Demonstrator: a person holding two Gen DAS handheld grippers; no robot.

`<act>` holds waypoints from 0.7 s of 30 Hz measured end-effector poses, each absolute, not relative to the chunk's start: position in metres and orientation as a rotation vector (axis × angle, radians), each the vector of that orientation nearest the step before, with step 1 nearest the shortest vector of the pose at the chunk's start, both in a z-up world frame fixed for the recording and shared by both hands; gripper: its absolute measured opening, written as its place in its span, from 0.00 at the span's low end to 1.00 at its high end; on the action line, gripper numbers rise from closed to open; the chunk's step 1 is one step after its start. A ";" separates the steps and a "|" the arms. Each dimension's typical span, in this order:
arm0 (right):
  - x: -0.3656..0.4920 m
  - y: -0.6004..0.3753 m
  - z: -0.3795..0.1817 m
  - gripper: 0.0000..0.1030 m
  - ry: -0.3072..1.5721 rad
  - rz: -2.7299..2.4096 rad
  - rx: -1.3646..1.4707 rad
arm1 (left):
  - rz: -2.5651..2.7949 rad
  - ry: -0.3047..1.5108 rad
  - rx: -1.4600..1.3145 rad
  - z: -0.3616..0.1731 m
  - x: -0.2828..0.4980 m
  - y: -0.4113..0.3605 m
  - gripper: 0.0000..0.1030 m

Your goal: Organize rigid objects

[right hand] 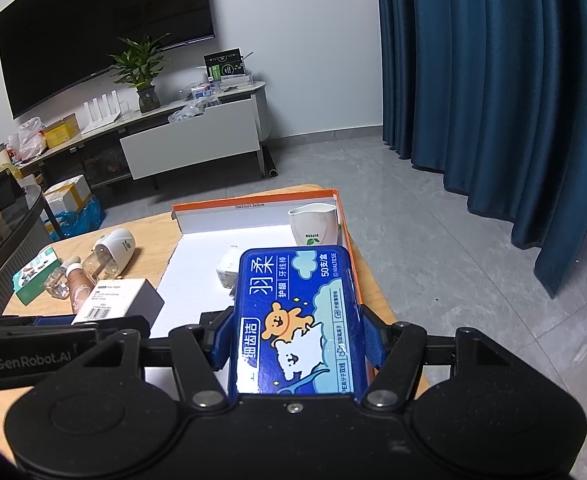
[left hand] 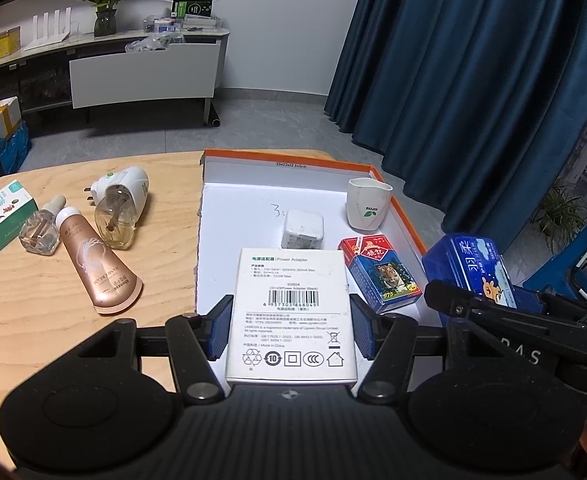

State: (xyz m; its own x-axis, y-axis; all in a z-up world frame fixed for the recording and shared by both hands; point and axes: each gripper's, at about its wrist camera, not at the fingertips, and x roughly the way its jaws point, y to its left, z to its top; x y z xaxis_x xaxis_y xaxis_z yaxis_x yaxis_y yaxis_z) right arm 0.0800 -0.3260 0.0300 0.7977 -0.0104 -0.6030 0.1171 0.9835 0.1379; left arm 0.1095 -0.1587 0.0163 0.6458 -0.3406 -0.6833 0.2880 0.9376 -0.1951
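Note:
My left gripper (left hand: 291,328) is shut on a white power adapter box (left hand: 291,312) and holds it over the near part of the orange-rimmed white tray (left hand: 245,200). My right gripper (right hand: 295,340) is shut on a blue floss-pick box (right hand: 297,320), held above the tray's right side (right hand: 347,236). In the tray lie a white charger (left hand: 303,230), a white cup (left hand: 368,209) and a red and blue card pack (left hand: 381,272). The blue box also shows in the left wrist view (left hand: 473,268), and the adapter box in the right wrist view (right hand: 121,294).
On the wooden table (left hand: 53,320) left of the tray lie a hand cream tube (left hand: 97,268), a white plug-in vaporizer (left hand: 123,204), a small clear bottle (left hand: 43,230) and a green and white box (left hand: 1,218). Blue curtains (left hand: 473,60) hang at right.

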 end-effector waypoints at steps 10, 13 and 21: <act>0.079 -0.327 0.025 0.72 0.666 -0.069 0.163 | -0.359 0.815 -0.073 0.007 0.107 -0.161 0.58; 0.077 -0.327 0.022 0.72 0.680 -0.070 0.161 | -0.362 0.826 -0.075 0.002 0.105 -0.162 0.58; 0.075 -0.326 0.017 0.72 0.702 -0.064 0.152 | -0.356 0.845 -0.077 -0.005 0.101 -0.161 0.58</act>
State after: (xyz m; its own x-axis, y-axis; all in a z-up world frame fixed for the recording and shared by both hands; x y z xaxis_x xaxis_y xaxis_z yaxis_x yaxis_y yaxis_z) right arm 0.0751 -0.3260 0.0173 0.7624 -0.0076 -0.6470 0.1098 0.9869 0.1178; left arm 0.1009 -0.1610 -0.0050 0.6084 -0.3382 -0.7179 0.2776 0.9382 -0.2067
